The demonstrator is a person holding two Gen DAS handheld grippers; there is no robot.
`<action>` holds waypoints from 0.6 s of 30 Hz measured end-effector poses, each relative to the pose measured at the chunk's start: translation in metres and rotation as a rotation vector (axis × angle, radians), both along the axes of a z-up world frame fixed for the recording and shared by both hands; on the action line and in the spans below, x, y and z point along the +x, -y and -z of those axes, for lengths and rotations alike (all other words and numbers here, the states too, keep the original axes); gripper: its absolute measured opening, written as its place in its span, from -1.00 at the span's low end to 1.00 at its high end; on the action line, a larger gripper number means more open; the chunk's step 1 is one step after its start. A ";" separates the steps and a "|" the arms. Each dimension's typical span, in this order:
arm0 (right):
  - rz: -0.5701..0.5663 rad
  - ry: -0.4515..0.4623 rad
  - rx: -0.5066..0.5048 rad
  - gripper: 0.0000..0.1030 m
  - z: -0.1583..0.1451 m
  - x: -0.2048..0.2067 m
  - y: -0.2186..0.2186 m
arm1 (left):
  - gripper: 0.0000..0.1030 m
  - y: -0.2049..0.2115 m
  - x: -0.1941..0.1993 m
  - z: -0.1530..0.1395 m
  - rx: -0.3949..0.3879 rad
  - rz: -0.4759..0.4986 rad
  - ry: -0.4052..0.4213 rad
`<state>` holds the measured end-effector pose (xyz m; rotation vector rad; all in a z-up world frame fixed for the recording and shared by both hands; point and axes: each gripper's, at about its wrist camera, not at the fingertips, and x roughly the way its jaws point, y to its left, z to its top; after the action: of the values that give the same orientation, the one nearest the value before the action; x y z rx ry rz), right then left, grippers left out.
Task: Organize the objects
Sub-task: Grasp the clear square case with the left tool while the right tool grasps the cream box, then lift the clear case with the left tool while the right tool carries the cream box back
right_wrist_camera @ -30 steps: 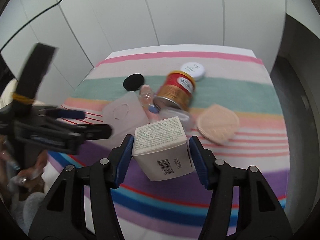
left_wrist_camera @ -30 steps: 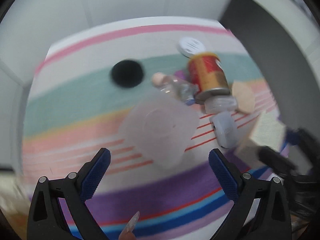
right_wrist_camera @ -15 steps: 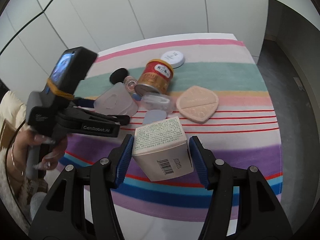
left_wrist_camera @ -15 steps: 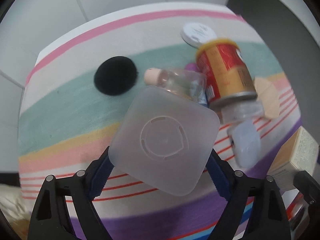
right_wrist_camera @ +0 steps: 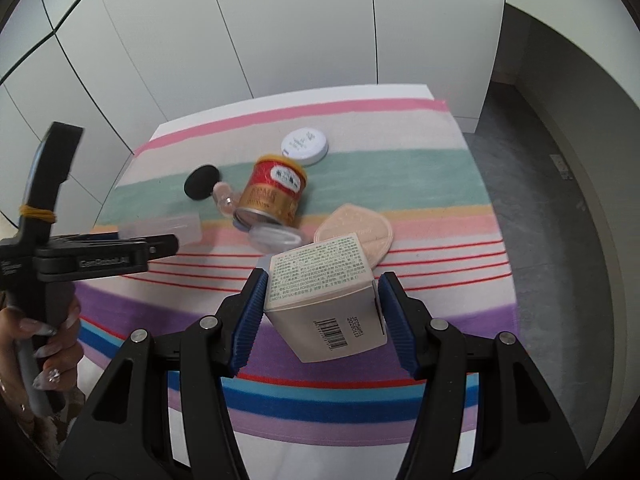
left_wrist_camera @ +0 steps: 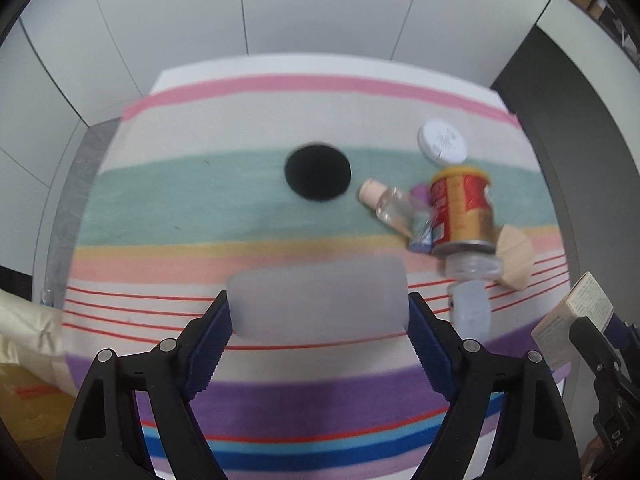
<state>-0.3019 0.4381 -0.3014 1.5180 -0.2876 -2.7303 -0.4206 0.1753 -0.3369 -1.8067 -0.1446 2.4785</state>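
My left gripper (left_wrist_camera: 318,312) is shut on a frosted translucent plastic box (left_wrist_camera: 318,298) and holds it above the striped cloth; it also shows in the right wrist view (right_wrist_camera: 168,230). My right gripper (right_wrist_camera: 322,312) is shut on a cream carton with a barcode (right_wrist_camera: 324,296), held above the cloth's front; the carton shows at the right edge of the left wrist view (left_wrist_camera: 576,316). A red and gold can (right_wrist_camera: 276,194) lies on its side mid-table, with a small clear bottle (left_wrist_camera: 390,206) beside it.
On the striped cloth (right_wrist_camera: 400,176) lie a black round puff (left_wrist_camera: 318,172), a white round lid (right_wrist_camera: 305,145), a peach sponge (right_wrist_camera: 360,228) and clear plastic pieces (right_wrist_camera: 276,236) by the can. White wall panels stand behind. Grey floor lies to the right.
My left gripper has closed on the frosted box and lifted it, turning it edge-on. My right gripper keeps the carton and has drawn back and up.
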 end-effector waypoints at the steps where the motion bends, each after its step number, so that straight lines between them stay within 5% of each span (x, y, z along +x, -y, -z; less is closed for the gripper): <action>1: 0.004 -0.004 0.002 0.15 -0.005 0.000 0.001 | 0.63 0.000 0.015 -0.016 -0.006 -0.006 -0.005; 11: 0.039 -0.080 0.075 0.15 -0.087 -0.005 0.002 | 0.62 -0.002 0.034 -0.104 -0.012 -0.043 -0.090; 18: 0.049 -0.140 0.101 0.15 -0.162 -0.002 -0.001 | 0.62 0.007 0.047 -0.192 0.010 -0.084 -0.170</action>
<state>-0.3038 0.4392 -0.1390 1.3480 -0.1901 -2.9133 -0.3736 0.1683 -0.1449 -1.6087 -0.2265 2.6691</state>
